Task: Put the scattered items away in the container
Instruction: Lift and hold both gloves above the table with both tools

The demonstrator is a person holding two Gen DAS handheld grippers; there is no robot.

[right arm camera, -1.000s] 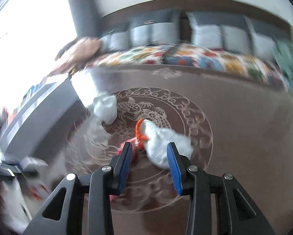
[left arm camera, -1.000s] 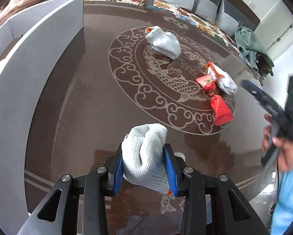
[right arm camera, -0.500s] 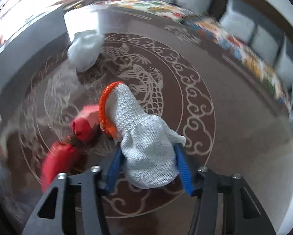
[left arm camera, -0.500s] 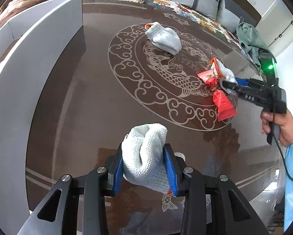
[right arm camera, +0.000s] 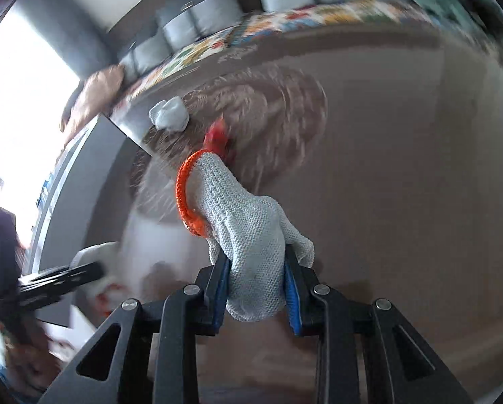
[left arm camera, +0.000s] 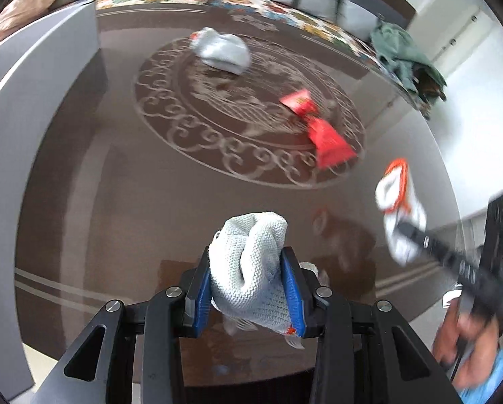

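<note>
Left wrist view shows the left tongs (left arm camera: 249,277) clamped on a white knitted glove (left arm camera: 248,269), the right tongs (right arm camera: 256,286) gripping an orange-cuffed glove (right arm camera: 248,235), and the grey container (left arm camera: 22,128) nearer the left hand.

No text, brand or number can be read in either view. The red packet (left arm camera: 322,128) on the brown table (left arm camera: 123,181) bears a small pale mark, too blurred to make out. The table's pale ornament shows only scrolls and a fish figure, no lettering. Motion blur hides any fine print elsewhere.
</note>
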